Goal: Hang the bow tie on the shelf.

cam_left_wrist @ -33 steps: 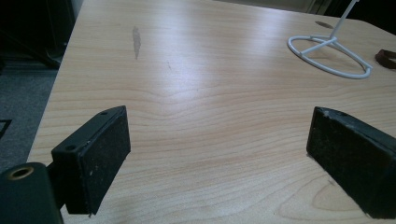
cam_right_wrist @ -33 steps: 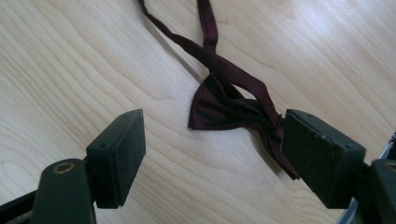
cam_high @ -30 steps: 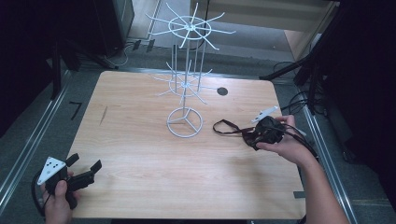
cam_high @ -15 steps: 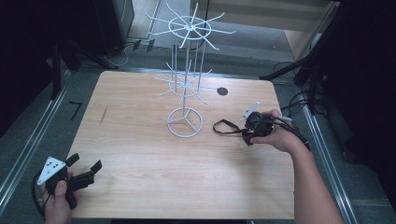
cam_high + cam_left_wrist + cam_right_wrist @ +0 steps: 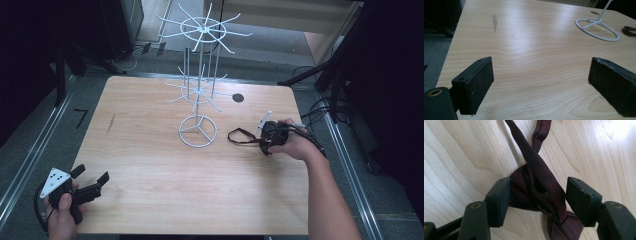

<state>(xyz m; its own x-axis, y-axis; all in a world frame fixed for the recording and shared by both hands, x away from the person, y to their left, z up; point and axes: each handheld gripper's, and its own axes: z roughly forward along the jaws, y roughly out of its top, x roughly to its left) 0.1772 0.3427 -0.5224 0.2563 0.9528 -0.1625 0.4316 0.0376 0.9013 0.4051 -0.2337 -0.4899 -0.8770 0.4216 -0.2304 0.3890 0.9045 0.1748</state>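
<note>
The right claw was down at the right side of the wooden counter, its jaws standing on either side of a dark maroon bow tie that lay flat on the wood. In the right gripper view the left jaw touched the edge of the bunched fabric while a gap showed between the cloth and the right jaw, so the claw was spread around the tie and not yet clamped on it. Two narrow bands of the tie's strap crossed just beyond the jaws and ran away over the wood. From above, that strap formed a loop on the counter toward the round base of a white wire display stand, near it but apart from it. The stand rose near the middle of the counter, with spoked arms at two levels.

The left claw was held at the near left corner of the counter, well apart from the tie, jaws wide and released with nothing between them. Its own view looked across bare wood toward the stand's ring base.
</note>
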